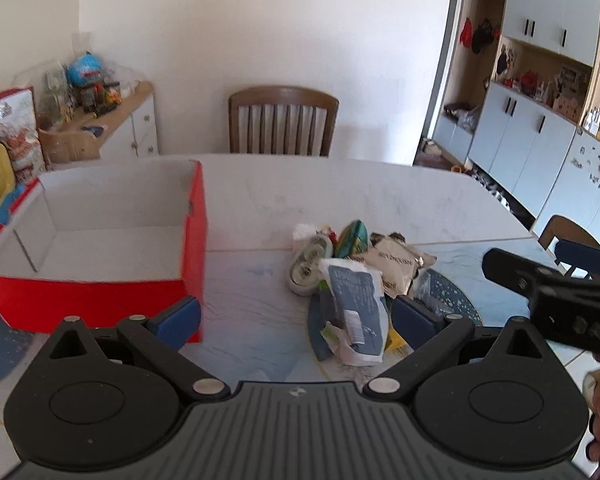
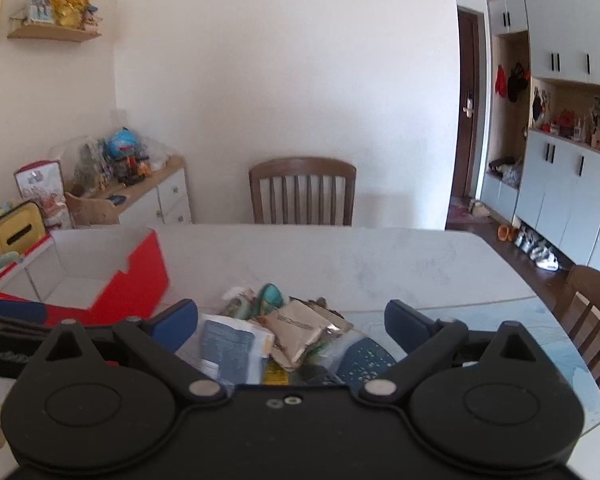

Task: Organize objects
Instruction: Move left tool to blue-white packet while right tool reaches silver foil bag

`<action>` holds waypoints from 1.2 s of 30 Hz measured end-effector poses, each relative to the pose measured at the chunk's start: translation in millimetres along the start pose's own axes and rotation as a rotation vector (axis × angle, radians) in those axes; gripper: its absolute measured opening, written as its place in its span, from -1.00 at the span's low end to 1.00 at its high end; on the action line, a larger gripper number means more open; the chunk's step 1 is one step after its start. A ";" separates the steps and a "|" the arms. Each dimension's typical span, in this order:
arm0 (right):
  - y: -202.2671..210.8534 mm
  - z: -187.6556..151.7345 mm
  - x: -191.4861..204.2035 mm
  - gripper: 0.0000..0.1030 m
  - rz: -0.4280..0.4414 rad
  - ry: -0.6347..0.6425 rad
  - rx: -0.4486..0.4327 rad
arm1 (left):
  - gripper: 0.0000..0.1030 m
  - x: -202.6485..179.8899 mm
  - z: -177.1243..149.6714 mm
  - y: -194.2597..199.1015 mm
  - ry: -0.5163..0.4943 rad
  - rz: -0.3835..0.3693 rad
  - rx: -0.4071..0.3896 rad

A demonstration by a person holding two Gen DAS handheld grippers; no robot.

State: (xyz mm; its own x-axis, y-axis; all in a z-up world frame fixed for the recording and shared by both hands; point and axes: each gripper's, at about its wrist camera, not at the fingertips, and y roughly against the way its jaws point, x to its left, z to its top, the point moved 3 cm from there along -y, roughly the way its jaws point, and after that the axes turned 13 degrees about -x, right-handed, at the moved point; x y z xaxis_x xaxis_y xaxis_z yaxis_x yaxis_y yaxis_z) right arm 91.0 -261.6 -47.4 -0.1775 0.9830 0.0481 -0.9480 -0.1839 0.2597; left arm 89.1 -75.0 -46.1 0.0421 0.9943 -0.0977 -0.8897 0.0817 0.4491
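Both pairs of blue-padded fingers are standing wide apart and gripping nothing: the left gripper [image 1: 296, 316] is hanging over the near edge of the white marble table [image 1: 340, 196], and the right gripper [image 2: 291, 320] is hovering just beside it, its black body showing at the right edge of the left wrist view. A wooden chair [image 1: 283, 120] is standing at the far side, and a sideboard [image 2: 156, 196] crowded with toys is sitting against the left wall. Nothing is lying between the fingers and the pile of packets [image 1: 352, 276]. A blue-and-white packet [image 1: 356, 300] is lying on top nearest the left gripper, its print too blurred to read; a silver pouch [image 2: 304, 330] bears dark lettering that stays illegible. The pile is resting just ahead of both grippers, between their fingers. The open red box [image 1: 100, 240] is sitting empty to the pile's left.
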 end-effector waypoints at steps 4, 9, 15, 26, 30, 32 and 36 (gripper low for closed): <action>-31.4 -5.3 -15.1 0.78 0.001 0.028 0.054 | 0.98 -18.3 -8.0 -19.9 -0.047 -0.022 0.025; -69.5 -16.2 -25.8 0.64 0.046 0.079 0.125 | 0.98 -39.6 -14.3 -42.8 -0.102 -0.044 0.030; -105.4 -26.3 -30.3 0.56 0.080 0.101 0.186 | 0.94 -52.4 -24.9 -77.5 -0.129 -0.036 0.069; -161.1 -46.8 -34.4 0.51 0.134 0.082 0.290 | 0.67 -59.9 -38.9 -124.5 -0.127 -0.023 0.142; -174.5 -52.6 -31.0 0.51 0.173 0.069 0.329 | 0.49 -60.1 -41.5 -131.9 -0.114 -0.032 0.163; -179.9 -54.9 -29.7 0.51 0.199 0.061 0.348 | 0.33 -59.7 -42.8 -134.3 -0.111 -0.037 0.174; -183.9 -59.0 -26.2 0.56 0.224 0.072 0.364 | -0.02 -57.0 -46.4 -139.2 -0.095 -0.038 0.199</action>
State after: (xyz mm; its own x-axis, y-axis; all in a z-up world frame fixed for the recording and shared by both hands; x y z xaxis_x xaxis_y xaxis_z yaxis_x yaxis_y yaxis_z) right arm 254.4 -253.6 -153.3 -0.3988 0.9137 0.0779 -0.7312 -0.3681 0.5743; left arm 189.5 -146.1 -144.3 0.1253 0.9914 -0.0380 -0.7796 0.1221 0.6142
